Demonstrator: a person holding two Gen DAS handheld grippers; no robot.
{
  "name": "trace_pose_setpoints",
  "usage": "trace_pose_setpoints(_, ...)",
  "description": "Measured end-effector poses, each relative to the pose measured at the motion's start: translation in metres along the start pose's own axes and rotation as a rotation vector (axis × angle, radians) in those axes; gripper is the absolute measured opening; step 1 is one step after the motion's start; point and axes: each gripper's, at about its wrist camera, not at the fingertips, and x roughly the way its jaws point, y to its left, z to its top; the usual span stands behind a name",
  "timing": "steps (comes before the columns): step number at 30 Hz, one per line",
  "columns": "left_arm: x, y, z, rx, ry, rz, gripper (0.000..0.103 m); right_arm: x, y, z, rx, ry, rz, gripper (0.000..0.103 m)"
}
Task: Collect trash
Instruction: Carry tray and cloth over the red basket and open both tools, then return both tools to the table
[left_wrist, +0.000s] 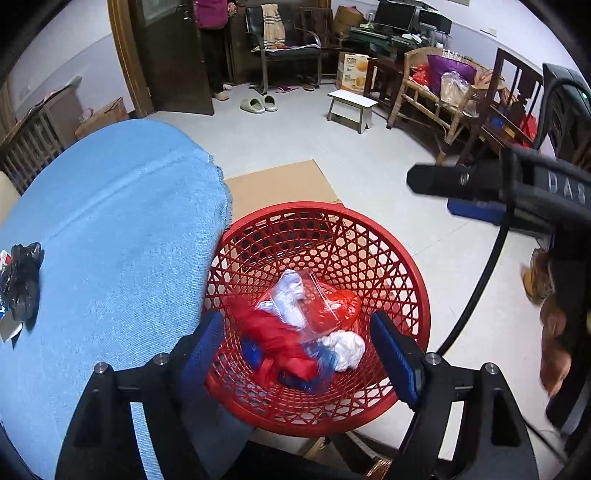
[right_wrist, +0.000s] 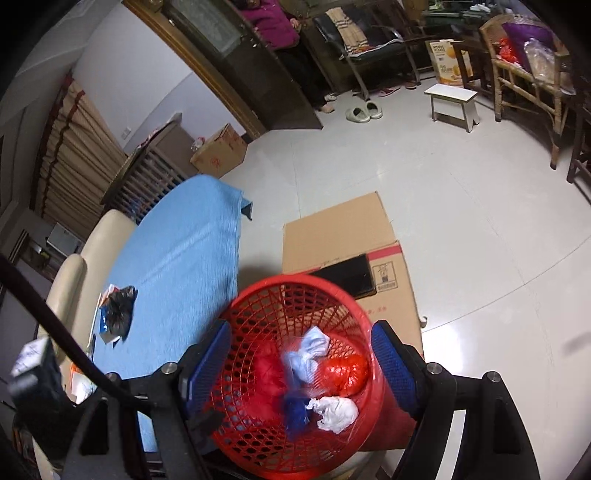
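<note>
- Two grippers, the left gripper (left_wrist: 297, 354) and the right gripper (right_wrist: 301, 369), hang over a round red basket (left_wrist: 332, 236) of open plastic lattice, each with its blue ribbed pads spread wide and nothing pinched between them.
- Inside the basket lies the trash: a crumpled white paper wad (left_wrist: 345, 349), a glossy red plastic bag (left_wrist: 341, 304), a pale blue-and-white wrapper (left_wrist: 290, 291) blurred as if in motion, and a clear plastic film (left_wrist: 317, 306) over the heap.
- Seen from the right wrist, the same basket (right_wrist: 258, 306) holds the white wad (right_wrist: 338, 413), the red bag (right_wrist: 345, 374) and a scrap of dark blue plastic (right_wrist: 295, 410).
- Beside the basket, a table under a nubbly light-blue cloth (left_wrist: 110, 229) meets its rim; a crinkled black plastic bag (left_wrist: 24, 278) rests on the cloth near its far edge, well apart from the basket.
- Flat brown cardboard (right_wrist: 332, 229) lies on the pale tiled floor (right_wrist: 461, 206) behind the basket.
- From the left wrist, the right gripper's black body (left_wrist: 491, 184) juts in at the right, clear of the basket.
</note>
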Motion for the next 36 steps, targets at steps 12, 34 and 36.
trace_pose_setpoints(12,-0.052,0.106,-0.049,-0.252,-0.074,0.127,0.082,0.035,0.055,-0.002,-0.084,0.072,0.057,0.081)
trace_pose_setpoints(34,-0.132,0.273,-0.181,-0.668,-0.154,0.322,0.082,0.099,0.248,-0.078,-0.401,0.282,0.167,0.081)
trace_pose_setpoints(36,-0.133,0.279,-0.187,-0.683,-0.153,0.333,0.082,0.104,0.257,-0.085,-0.422,0.302,0.17,0.081)
